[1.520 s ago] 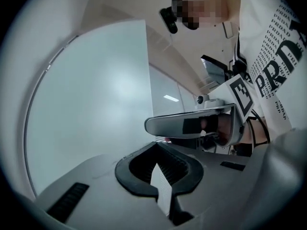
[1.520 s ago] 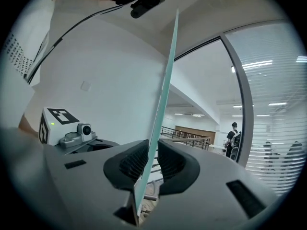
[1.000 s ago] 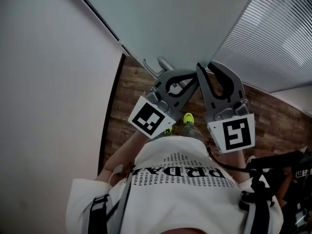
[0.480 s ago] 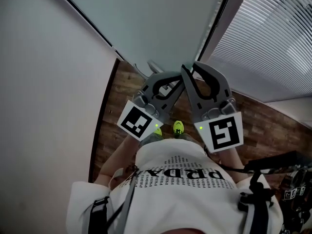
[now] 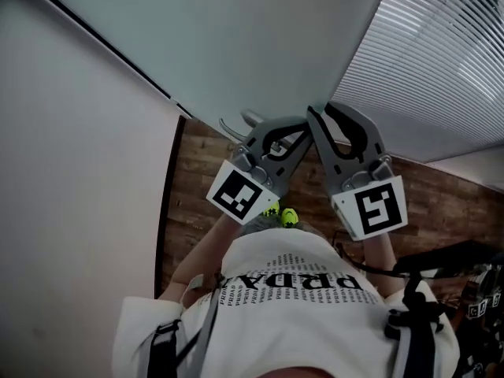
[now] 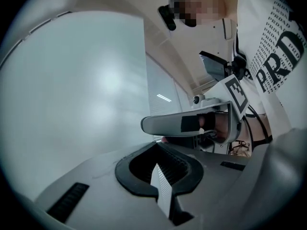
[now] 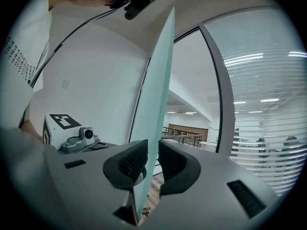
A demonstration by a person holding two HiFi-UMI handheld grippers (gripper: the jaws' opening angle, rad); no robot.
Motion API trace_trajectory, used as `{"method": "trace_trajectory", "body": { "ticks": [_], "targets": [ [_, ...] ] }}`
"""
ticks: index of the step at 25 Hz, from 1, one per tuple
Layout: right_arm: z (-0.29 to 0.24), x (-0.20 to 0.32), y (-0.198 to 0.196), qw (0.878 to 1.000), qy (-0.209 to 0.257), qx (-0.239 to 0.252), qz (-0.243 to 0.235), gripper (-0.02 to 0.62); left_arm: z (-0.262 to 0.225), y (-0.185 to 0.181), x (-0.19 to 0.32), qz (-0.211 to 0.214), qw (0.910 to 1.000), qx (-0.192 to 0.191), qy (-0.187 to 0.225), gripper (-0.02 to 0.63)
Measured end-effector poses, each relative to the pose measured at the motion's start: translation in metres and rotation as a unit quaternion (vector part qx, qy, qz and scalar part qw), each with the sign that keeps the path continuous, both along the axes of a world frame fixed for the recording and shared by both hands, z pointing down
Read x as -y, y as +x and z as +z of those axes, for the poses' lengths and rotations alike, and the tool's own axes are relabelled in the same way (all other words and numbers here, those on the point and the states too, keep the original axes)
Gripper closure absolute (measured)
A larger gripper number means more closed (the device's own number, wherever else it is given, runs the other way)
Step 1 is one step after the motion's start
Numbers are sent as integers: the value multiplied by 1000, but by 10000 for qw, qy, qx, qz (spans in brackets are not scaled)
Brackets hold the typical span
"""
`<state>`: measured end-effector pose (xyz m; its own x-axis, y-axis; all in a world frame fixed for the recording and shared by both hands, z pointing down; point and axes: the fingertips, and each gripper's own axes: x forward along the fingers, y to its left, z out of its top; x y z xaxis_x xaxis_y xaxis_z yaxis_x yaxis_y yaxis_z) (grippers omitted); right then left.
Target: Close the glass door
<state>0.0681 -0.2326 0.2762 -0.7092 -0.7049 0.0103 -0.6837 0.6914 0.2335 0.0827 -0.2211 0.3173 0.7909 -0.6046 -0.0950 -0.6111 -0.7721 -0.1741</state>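
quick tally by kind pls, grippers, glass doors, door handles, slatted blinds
grippers: 2 (left gripper, right gripper)
glass door: 1
door handle: 1
slatted blind: 1
total: 5

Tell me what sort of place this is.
Probably an office building: a frosted glass door, slatted blinds over the glazing beside it, wood-look flooring, and railings in an open hall beyond.
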Motion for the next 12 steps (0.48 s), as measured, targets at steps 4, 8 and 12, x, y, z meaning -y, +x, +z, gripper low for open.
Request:
{"method": "trace_trajectory", "body": {
  "ticks": [4, 8, 12],
  "targets": [
    [5, 4, 2, 9998, 72, -69, 166, 540, 3, 3, 4, 168, 9998, -106, -28, 604],
    [7, 4, 2, 9994, 198, -38, 294, 540, 5, 5, 4, 379, 9992, -77, 115, 606],
    [22, 7, 2, 9995, 275, -81, 152, 540, 22, 5, 8, 415, 9988, -242, -46, 606]
  ]
}}
